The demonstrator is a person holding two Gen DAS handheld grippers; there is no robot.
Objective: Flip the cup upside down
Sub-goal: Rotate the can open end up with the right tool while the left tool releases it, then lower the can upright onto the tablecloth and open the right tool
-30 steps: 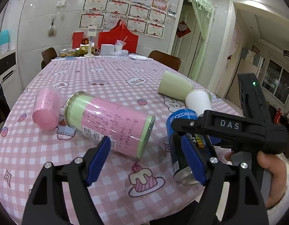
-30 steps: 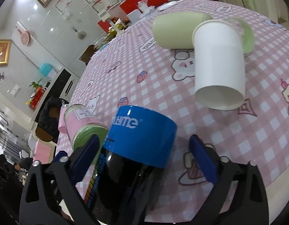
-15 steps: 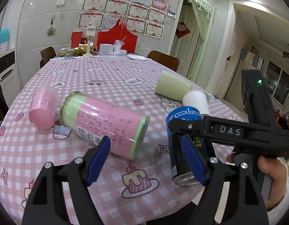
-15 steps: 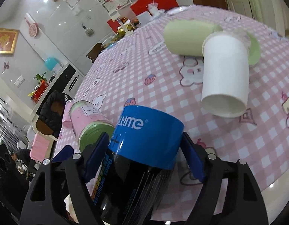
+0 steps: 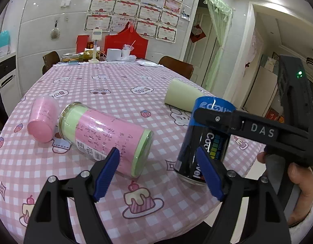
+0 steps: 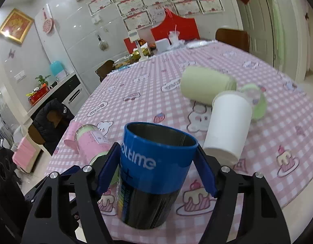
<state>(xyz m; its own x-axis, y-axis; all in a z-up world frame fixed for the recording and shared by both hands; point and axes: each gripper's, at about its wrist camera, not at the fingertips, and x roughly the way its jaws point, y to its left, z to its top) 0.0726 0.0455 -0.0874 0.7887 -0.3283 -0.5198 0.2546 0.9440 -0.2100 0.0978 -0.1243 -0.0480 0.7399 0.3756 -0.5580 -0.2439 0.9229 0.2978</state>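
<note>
The right gripper (image 6: 156,169) has its jaws pressed against both sides of the cup (image 6: 154,172), a glossy black cylinder with a matte blue band around its open rim and a metallic inside. The cup stands mouth-up, slightly tilted, near the front edge of the surface (image 6: 258,146), which is covered in a pink-and-white checked cloth printed with cakes and bears. From the left wrist view the same cup (image 5: 207,140) shows between the right gripper's black arms. The left gripper (image 5: 156,172) hangs over the cloth with its blue ribbed jaws wide apart, holding nothing. Just beyond its left jaw lies a glass jar (image 5: 103,136) on its side, wrapped in a pink label with pale green ends. A pink cup (image 5: 42,120) lies touching the jar. A white paper cup (image 6: 227,126) stands mouth-down beside a pale green tumbler (image 6: 205,87) lying flat.
</note>
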